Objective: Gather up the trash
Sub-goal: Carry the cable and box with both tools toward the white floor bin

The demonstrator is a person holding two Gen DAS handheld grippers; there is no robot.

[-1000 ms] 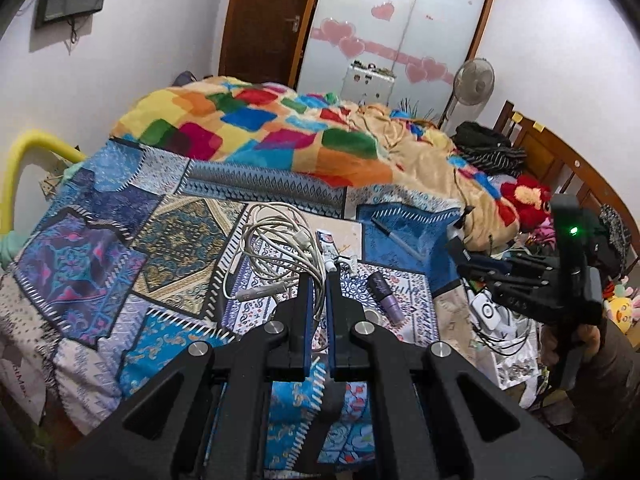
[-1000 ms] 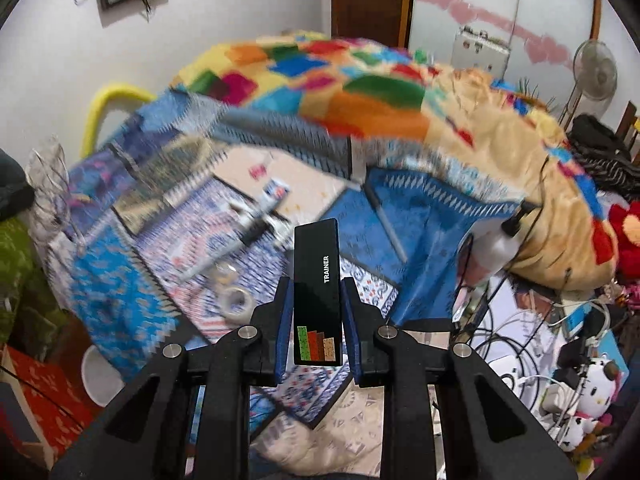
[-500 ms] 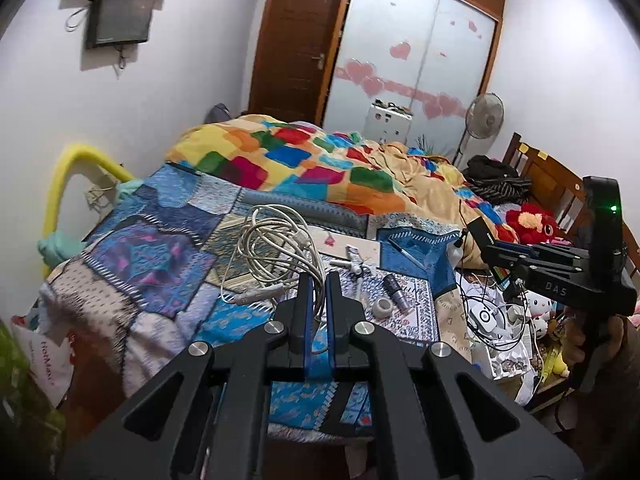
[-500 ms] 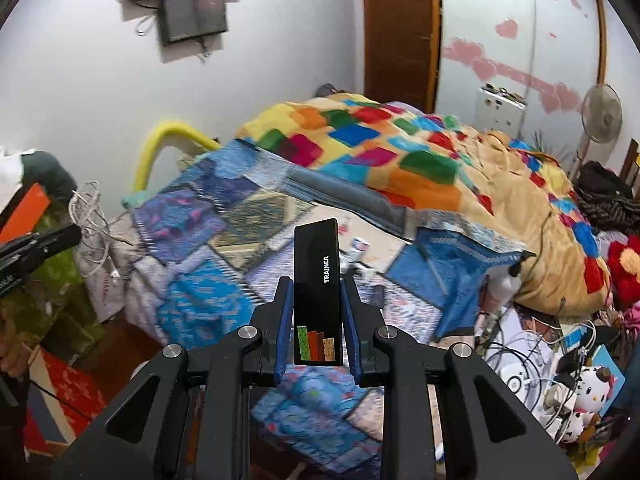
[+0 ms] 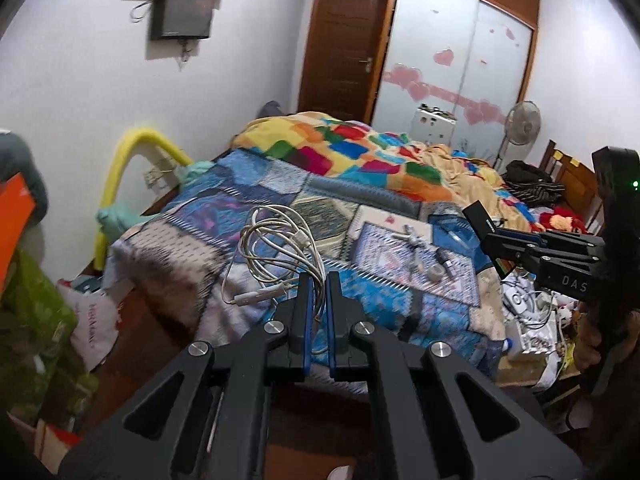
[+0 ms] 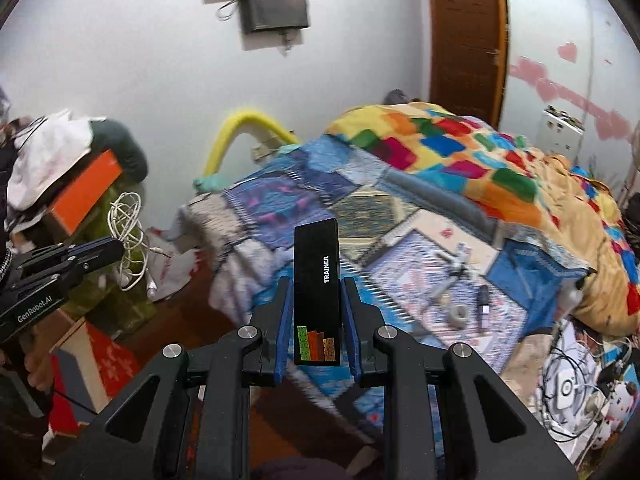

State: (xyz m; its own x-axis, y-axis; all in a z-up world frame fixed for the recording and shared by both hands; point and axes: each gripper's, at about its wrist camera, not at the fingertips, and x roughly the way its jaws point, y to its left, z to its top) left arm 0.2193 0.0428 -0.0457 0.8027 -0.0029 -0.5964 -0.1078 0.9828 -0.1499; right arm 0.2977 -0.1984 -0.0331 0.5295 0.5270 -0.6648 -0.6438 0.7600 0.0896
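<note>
A thin flat black box (image 6: 316, 292) carries white lettering and a row of green, red and orange bars. The coiled thin cable (image 5: 276, 252) is off-white. The patchwork bedspread (image 6: 280, 208) mixes blue, purple and grey geometric prints. The checked quilt (image 5: 344, 148) shows yellow, red, green, blue and orange squares. The bent foam tube (image 6: 236, 136) is yellow.

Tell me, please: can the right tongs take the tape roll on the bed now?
Probably not. The right tongs are already shut on a black box, and the tape roll lies apart, further along the bed.
</note>
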